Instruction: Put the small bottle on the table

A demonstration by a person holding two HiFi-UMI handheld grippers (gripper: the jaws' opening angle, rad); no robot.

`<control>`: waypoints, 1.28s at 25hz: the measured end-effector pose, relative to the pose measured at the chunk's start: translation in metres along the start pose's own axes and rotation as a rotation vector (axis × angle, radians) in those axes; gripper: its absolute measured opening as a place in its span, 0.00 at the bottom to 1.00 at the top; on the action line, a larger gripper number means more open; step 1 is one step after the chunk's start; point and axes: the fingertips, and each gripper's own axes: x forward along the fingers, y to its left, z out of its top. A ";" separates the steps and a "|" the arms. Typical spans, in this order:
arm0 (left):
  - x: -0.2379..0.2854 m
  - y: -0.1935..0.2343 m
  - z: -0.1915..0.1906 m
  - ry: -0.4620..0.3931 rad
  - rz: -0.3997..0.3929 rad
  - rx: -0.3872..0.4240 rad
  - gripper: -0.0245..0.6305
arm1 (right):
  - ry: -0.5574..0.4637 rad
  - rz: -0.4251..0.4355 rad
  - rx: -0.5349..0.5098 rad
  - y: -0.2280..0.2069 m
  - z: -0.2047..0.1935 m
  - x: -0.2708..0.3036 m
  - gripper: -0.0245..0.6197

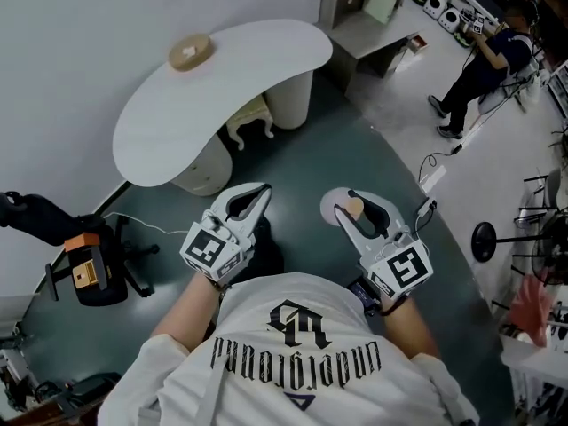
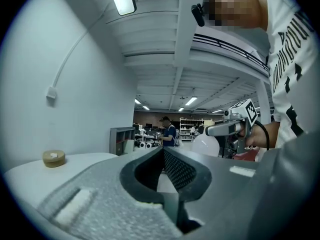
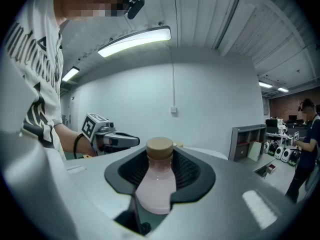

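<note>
Both tools are out in front of the person's white shirt (image 1: pixel 302 362), side by side over the dark green floor (image 1: pixel 346 140).

Right tool (image 1: pixel 349 208) first: its jaws stand partly apart and are clamped on the small bottle (image 3: pixel 156 189). The dark pads press on either side of the pale, pinkish-white body. The bottle stands upright in that grip, and its tan cap (image 3: pixel 160 148) rises just above the jaw tips. From the head view you look down on the cap, nestled in the curve of the jaws.

Over to the left tool (image 2: pixel 163 151). Its jaw tips meet at the front, with only the hollow of the pads behind them, and there is nothing between them. It is closed and empty.

The white curved tabletop (image 1: pixel 257 60) lies ahead of both tools, against the pale wall (image 1: pixel 71 43), so the bottle is held in the air well apart from it. One thing sits on that tabletop, a tan round object (image 1: pixel 189 51) near the far edge. A small white stool (image 1: pixel 249 122) with carved legs is tucked beneath it.

At the left edge, a black and orange device (image 1: pixel 86 272) stands on the floor. Far off to the right, another person (image 1: pixel 484 65) in dark clothes stands by a cluttered bench (image 1: pixel 448 3).
</note>
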 end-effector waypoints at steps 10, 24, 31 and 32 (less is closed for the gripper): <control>0.035 0.134 0.007 0.028 -0.055 -0.021 0.05 | 0.000 -0.031 0.024 -0.048 0.018 0.139 0.25; 0.037 0.269 0.010 0.033 -0.043 -0.056 0.05 | 0.013 -0.025 0.050 -0.081 0.035 0.280 0.25; 0.042 0.301 0.021 0.014 0.005 -0.057 0.05 | 0.005 0.023 0.042 -0.098 0.042 0.318 0.25; 0.043 0.305 0.022 0.010 0.012 -0.049 0.05 | 0.002 0.030 0.040 -0.100 0.042 0.323 0.25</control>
